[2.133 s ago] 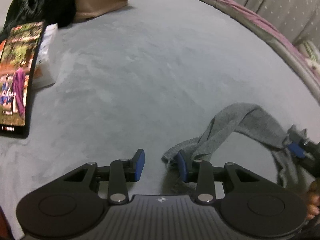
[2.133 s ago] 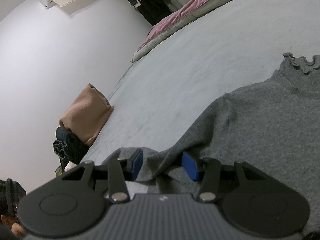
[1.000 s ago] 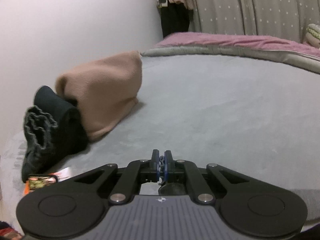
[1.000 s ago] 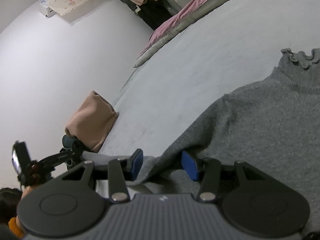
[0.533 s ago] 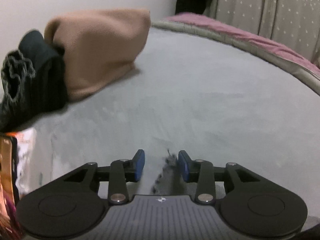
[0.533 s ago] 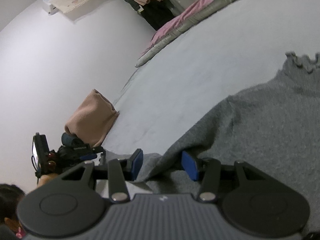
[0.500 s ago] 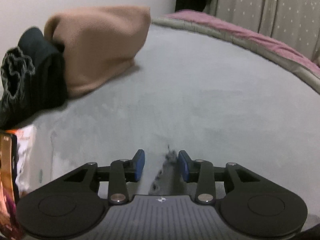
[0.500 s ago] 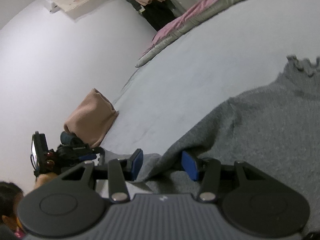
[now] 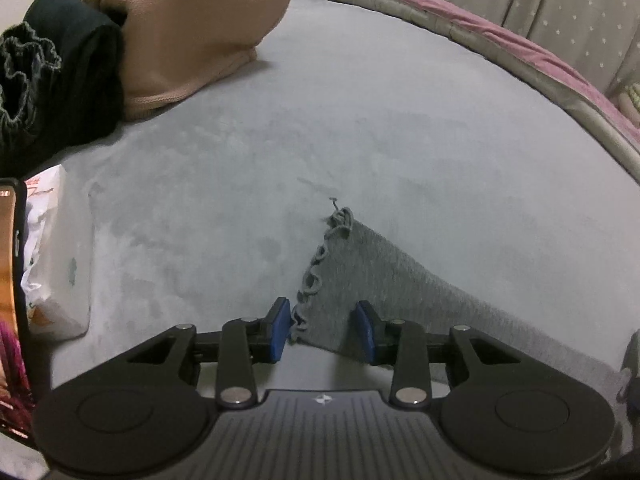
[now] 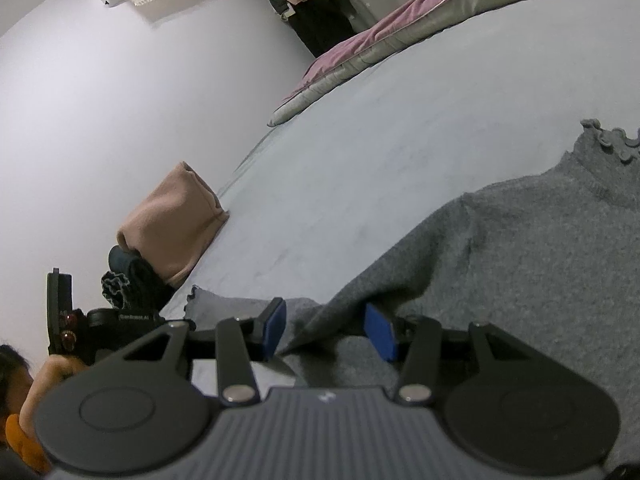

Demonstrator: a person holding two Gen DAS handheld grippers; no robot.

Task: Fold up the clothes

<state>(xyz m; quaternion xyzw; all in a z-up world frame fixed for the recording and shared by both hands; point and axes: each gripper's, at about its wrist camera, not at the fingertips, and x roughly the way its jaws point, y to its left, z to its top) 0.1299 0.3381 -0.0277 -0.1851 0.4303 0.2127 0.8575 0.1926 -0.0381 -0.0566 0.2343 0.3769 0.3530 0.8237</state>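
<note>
Grey knit sweater (image 10: 520, 248) lies flat on the pale grey bed cover (image 9: 360, 120). Only the right wrist view shows its ruffled collar; the left shows one sleeve cuff (image 9: 332, 264) between the wide-open left gripper (image 9: 323, 330). Right gripper (image 10: 326, 330) gapes over the shoulder. Two folded garments, tan (image 9: 192, 20) and black (image 9: 52, 80), sit nearby.

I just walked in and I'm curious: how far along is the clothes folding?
Early on. A tan garment and a dark one already sit bundled by the wall. The gray sweater lies spread flat on the bed, its sleeve stretched out. The left tool and right tool are both open over it, gripping nothing. All its folds remain.
</note>
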